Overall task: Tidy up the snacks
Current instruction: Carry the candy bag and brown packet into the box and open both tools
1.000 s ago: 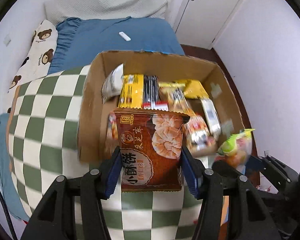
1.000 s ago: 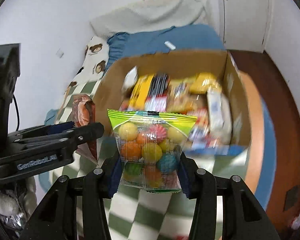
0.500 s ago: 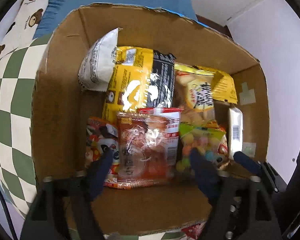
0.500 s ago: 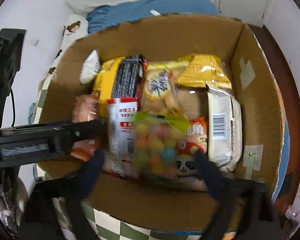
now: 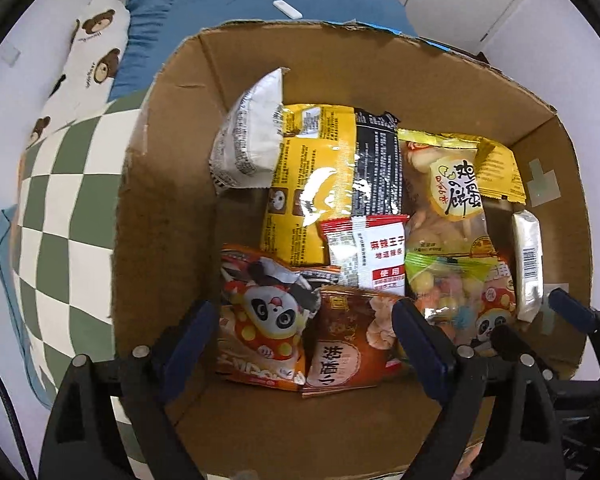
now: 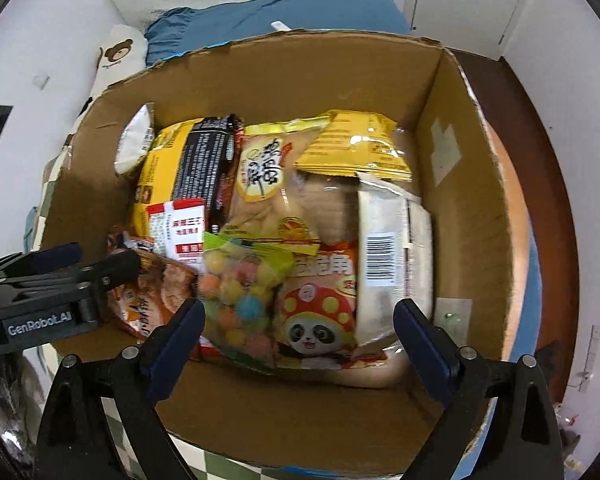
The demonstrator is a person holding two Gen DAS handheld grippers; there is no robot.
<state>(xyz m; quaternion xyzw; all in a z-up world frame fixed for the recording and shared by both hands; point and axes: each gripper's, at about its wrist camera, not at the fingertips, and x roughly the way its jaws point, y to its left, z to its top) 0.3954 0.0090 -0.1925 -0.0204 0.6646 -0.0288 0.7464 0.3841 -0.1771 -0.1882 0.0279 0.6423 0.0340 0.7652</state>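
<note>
Both grippers point down into the cardboard box (image 5: pixel 168 184), which sits on a green-and-white checked cloth (image 5: pixel 56 208).

Left wrist view, left to right:
- left gripper (image 5: pixel 304 334): jaws opening, last bit of travel, now spread wide. Pads touch nothing.
- panda snack bag (image 5: pixel 264 320) at about 6 o'clock on the box floor, between the jaws.
- brown biscuit pack (image 5: pixel 348 340) just beside it on the 3 o'clock side, lying loose, partly over the panda bag's edge.
- white bag (image 5: pixel 248 136) at 11 o'clock, tilted against the far corner.
- yellow-black bag (image 5: pixel 324 176) mid-box, red-white sachet (image 5: pixel 368 256) lying on its near end.
- candy ball bag (image 5: pixel 448 288) at 4 o'clock, next to the right gripper's fingers (image 5: pixel 568 308).

Right wrist view, left to right:
- left gripper's body enters at 9 o'clock, over the brown biscuit pack.
- right gripper (image 6: pixel 296 326): jaws spread wide, holding nothing.
- candy ball bag lies flat between them at 6 o'clock, resting on the red panda pack (image 6: pixel 320 312).
- silver barcode pack (image 6: pixel 392 240) at 3 o'clock, near the right wall.
- yellow pouch (image 6: pixel 356 144) at 1 o'clock.

Both snacks are in the box.
</note>
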